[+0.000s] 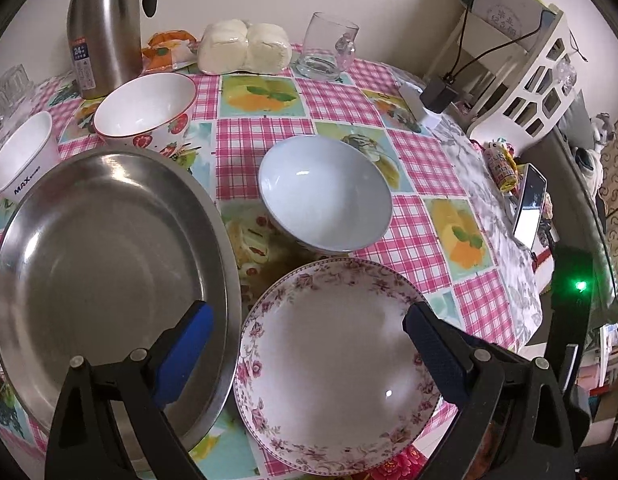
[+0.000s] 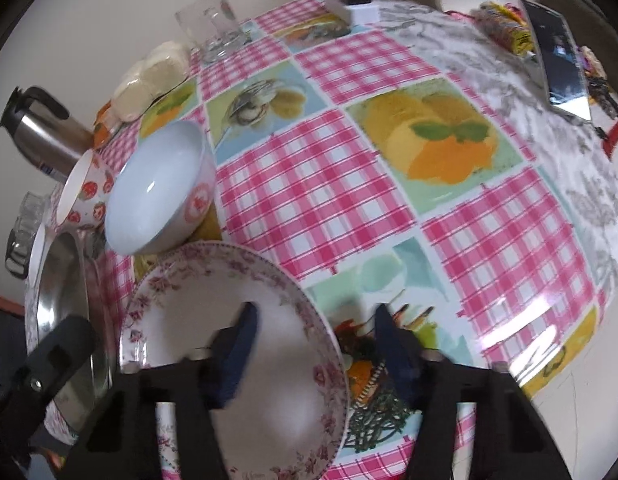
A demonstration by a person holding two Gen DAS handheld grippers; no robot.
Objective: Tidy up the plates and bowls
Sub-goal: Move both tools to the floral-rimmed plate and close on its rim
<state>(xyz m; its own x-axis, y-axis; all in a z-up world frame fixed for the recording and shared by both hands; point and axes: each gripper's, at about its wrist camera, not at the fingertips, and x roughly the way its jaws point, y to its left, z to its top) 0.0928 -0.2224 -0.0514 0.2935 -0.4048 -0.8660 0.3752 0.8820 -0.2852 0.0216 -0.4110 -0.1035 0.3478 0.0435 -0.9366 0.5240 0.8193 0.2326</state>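
Note:
A floral-rimmed white plate (image 1: 333,364) lies on the checked tablecloth near the front edge; it also shows in the right wrist view (image 2: 237,312). A large steel plate (image 1: 105,264) lies to its left. A pale blue bowl (image 1: 325,196) stands behind the floral plate, and a strawberry-pattern bowl (image 1: 147,110) stands farther back left. My left gripper (image 1: 307,320) is open, hovering over the floral plate's left part. My right gripper (image 2: 315,320) is open, its jaws straddling the floral plate's right rim. I cannot tell whether it touches the rim.
A steel thermos (image 1: 103,28), wrapped buns (image 1: 245,48), a glass mug (image 1: 327,46) and a white cup (image 1: 23,156) stand along the back. A phone (image 1: 531,204), a charger (image 1: 439,94) and a white basket (image 1: 521,64) are at the right.

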